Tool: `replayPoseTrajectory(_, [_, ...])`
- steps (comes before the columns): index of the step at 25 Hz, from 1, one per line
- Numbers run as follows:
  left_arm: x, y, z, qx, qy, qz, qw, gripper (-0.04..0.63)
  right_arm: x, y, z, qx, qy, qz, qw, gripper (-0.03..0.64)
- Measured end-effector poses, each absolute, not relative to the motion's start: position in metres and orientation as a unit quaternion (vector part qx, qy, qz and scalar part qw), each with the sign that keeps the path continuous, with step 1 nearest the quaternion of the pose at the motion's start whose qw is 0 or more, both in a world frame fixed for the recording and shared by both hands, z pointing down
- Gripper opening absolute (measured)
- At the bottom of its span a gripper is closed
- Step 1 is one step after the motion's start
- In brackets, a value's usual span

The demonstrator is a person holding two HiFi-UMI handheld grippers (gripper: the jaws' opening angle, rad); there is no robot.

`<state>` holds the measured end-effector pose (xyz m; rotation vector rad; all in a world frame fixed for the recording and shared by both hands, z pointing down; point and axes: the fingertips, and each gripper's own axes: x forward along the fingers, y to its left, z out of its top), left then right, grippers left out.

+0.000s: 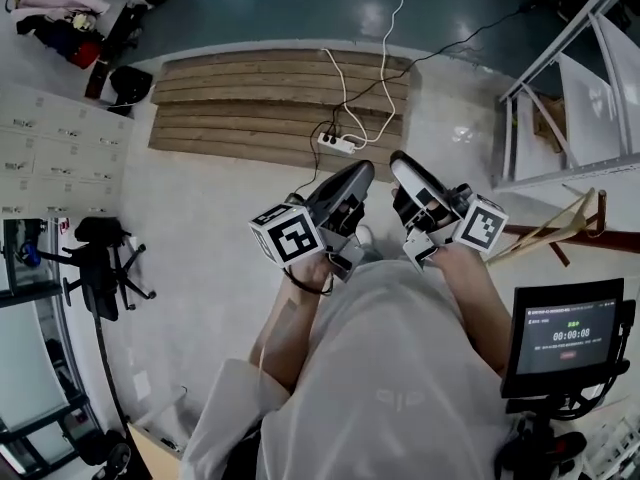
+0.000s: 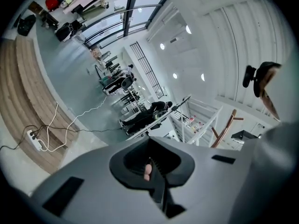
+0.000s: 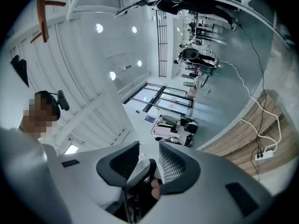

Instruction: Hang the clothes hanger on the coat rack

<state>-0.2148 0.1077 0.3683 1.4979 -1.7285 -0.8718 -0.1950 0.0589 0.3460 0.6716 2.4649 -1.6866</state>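
No clothes hanger shows in any view. The wooden coat rack (image 1: 560, 230) stands at the right of the head view, beside the metal frame. It appears again as brown bars in the left gripper view (image 2: 225, 129) and at the top left of the right gripper view (image 3: 42, 10). I hold both grippers close in front of my chest, pointing away from me. The left gripper (image 1: 362, 173) (image 2: 150, 146) has its dark jaws together with nothing between them. On the right gripper (image 1: 400, 163) (image 3: 149, 155) a narrow gap separates the ribbed pads (image 3: 175, 164), and it holds nothing.
A white power strip (image 1: 337, 144) with cables lies at the edge of a wooden plank platform (image 1: 270, 108) ahead. A metal shelf frame (image 1: 560, 118) stands at the right, a screen showing a timer (image 1: 568, 336) at the lower right, and a black stand (image 1: 100, 258) and lockers (image 1: 50, 148) at the left.
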Motion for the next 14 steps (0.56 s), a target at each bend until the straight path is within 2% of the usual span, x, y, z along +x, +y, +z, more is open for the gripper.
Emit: replayPoseTrajectory(14, [-0.198, 0.083, 0.361, 0.626, -0.621, -0.304, 0.361, 0.005, -0.182, 0.037, 0.34, 0.152, 0.825, -0.542, 0.047, 0.146])
